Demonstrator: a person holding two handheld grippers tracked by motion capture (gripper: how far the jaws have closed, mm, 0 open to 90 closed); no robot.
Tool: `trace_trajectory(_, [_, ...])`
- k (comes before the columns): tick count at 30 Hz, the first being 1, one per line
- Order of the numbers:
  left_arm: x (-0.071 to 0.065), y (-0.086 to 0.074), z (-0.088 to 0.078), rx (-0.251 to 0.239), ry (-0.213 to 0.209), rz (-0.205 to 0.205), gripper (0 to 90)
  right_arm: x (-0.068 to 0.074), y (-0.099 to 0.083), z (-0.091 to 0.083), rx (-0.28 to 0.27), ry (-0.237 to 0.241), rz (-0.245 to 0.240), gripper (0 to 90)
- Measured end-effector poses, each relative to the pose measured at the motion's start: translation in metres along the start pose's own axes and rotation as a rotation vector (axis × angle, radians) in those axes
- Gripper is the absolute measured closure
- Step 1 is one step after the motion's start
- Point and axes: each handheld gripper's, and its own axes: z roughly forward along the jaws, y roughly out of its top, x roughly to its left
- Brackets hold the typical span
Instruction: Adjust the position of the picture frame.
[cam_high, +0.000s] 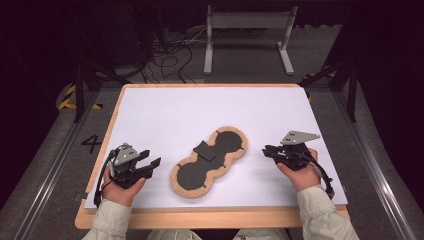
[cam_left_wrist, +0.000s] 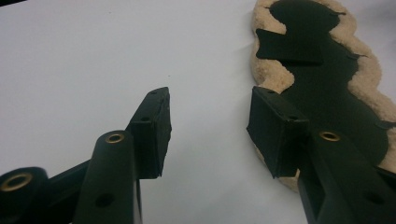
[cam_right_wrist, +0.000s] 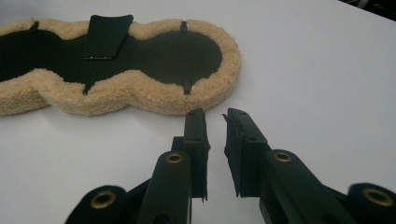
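We see the fleece-edged black pad (cam_high: 209, 162) lying flat mid-table, slanted toward the near edge. Our left gripper (cam_high: 148, 165) hangs by the near-left corner, jaws wide apart and empty. Our right gripper (cam_high: 267, 150), jaws narrowly parted, holds nothing.

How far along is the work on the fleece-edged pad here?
Nothing looks done yet: the fleece-edged pad lies flat mid-table, untouched, its black flap resting on top. The left gripper sits open beside its near end; the right gripper, fingers nearly together, holds nothing. Grasping and handling the pad remain.
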Motion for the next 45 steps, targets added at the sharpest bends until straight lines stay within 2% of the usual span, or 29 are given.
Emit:
trace_trajectory(2, [0.0, 0.001, -0.001, -0.014, -0.02, -0.004, 49.3, 0.003, 0.002, -0.001, -0.001, 0.019, -0.007, 80.1])
trace_trajectory(6, [-0.004, 0.006, 0.0, -0.014, -0.034, 0.011, 49.9, 0.007, 0.003, -0.002, 0.005, 0.028, -0.019, 81.0])
trace_trajectory(10, [-0.01, 0.009, 0.003, 0.005, -0.057, 0.027, 53.6, 0.008, 0.003, -0.005, -0.004, 0.034, -0.017, 81.0])
trace_trajectory(12, [-0.011, 0.011, 0.004, 0.034, -0.103, 0.029, 61.8, 0.01, 0.004, -0.006, 0.002, 0.04, -0.022, 81.2])
trace_trajectory(15, [-0.014, 0.013, 0.004, 0.059, -0.128, 0.044, 75.6, 0.012, 0.004, -0.008, 0.003, 0.038, -0.027, 80.5])
trace_trajectory(16, [-0.016, 0.014, 0.005, 0.068, -0.133, 0.049, 75.6, 0.012, 0.004, -0.008, 0.003, 0.038, -0.027, 80.5])
trace_trajectory(19, [-0.017, 0.017, 0.008, 0.093, -0.166, 0.061, 89.8, 0.016, 0.004, -0.009, 0.012, 0.032, -0.039, 80.3])
trace_trajectory(22, [-0.017, 0.018, 0.012, 0.115, -0.245, 0.035, 89.9, 0.017, 0.003, -0.01, 0.02, 0.033, -0.046, 80.2])
trace_trajectory(23, [-0.02, 0.019, 0.014, 0.128, -0.264, 0.037, 89.9, 0.018, 0.003, -0.011, 0.024, 0.03, -0.05, 80.0])
trace_trajectory(27, [-0.025, 0.021, 0.02, 0.181, -0.257, 0.066, 90.0, 0.022, 0.003, -0.012, 0.037, 0.029, -0.061, 79.5])
trace_trajectory(29, [-0.024, 0.021, 0.025, 0.224, -0.226, 0.075, 90.0, 0.024, 0.003, -0.013, 0.043, 0.033, -0.067, 79.3])
trace_trajectory(32, [-0.023, 0.019, 0.033, 0.297, -0.222, 0.056, 90.0, 0.028, 0.004, -0.014, 0.052, 0.042, -0.08, 79.2])
trace_trajectory(35, [-0.022, 0.018, 0.04, 0.346, -0.229, 0.045, 90.0, 0.034, 0.004, -0.013, 0.075, 0.031, -0.11, 79.0])
trace_trajectory(38, [-0.021, 0.017, 0.044, 0.379, -0.219, 0.036, 90.0, 0.037, 0.004, -0.012, 0.088, 0.032, -0.126, 78.7])
trace_trajectory(41, [-0.019, 0.016, 0.046, 0.394, -0.178, 0.038, 90.0, 0.038, 0.003, -0.012, 0.095, 0.032, -0.128, 78.7])
trace_trajectory(45, [-0.016, 0.014, 0.048, 0.421, -0.174, 0.032, 90.0, 0.039, 0.003, -0.012, 0.098, 0.035, -0.125, 78.7])
